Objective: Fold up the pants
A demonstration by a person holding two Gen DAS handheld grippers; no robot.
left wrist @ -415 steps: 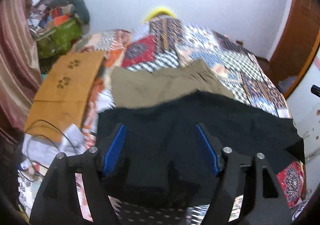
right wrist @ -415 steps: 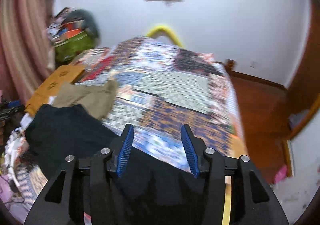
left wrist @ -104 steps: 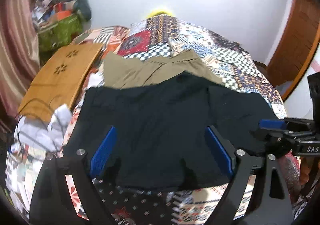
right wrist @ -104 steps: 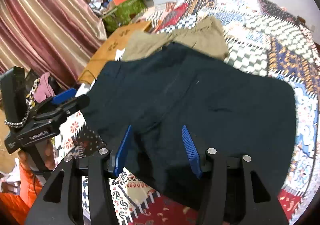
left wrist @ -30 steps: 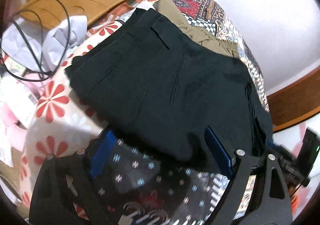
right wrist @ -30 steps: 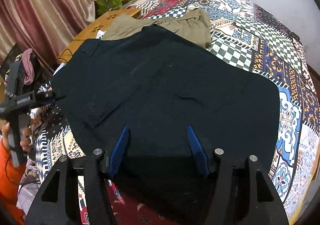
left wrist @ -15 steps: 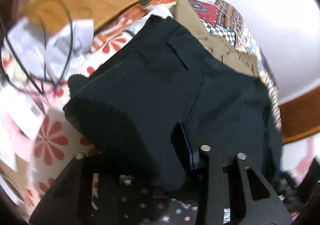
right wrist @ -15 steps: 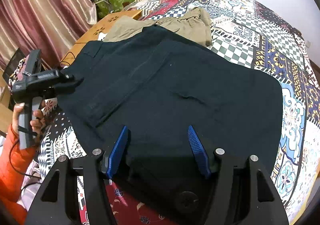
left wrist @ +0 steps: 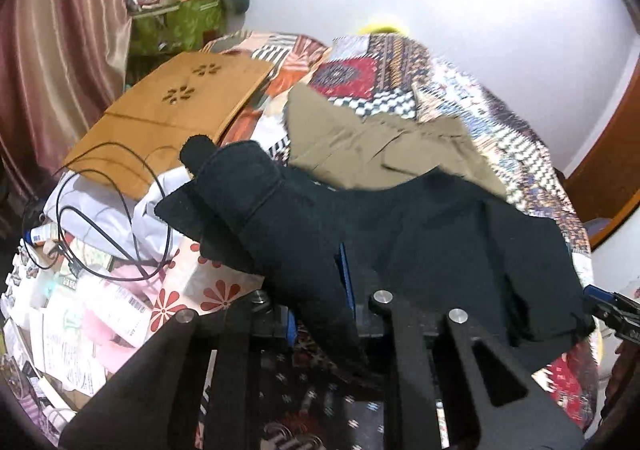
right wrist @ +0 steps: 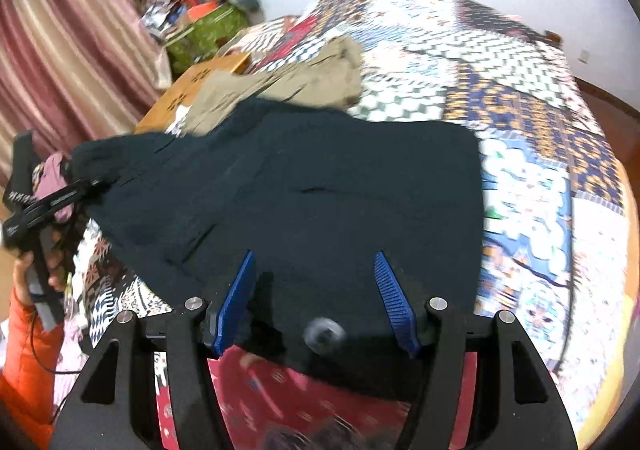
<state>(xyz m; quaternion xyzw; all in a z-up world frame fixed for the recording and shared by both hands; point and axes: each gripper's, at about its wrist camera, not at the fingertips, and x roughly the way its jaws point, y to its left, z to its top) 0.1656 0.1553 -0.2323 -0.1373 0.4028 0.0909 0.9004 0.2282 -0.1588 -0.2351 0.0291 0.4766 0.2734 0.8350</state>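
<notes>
The black pants lie on the patchwork bed, also seen in the left wrist view. My left gripper is shut on the pants' left waist corner and lifts it, so the cloth bunches up over the fingers. It also shows at the left of the right wrist view. My right gripper is open, its blue pads on either side of the pants' near edge, where a round button shows.
Khaki pants lie behind the black ones. A wooden board and a black cable over white and pink clutter sit at the left bed edge. A green bag stands by the curtain.
My left gripper closed on the black pants' left corner and raised it. My right gripper stayed open at the near edge and moved slightly forward over the cloth.
</notes>
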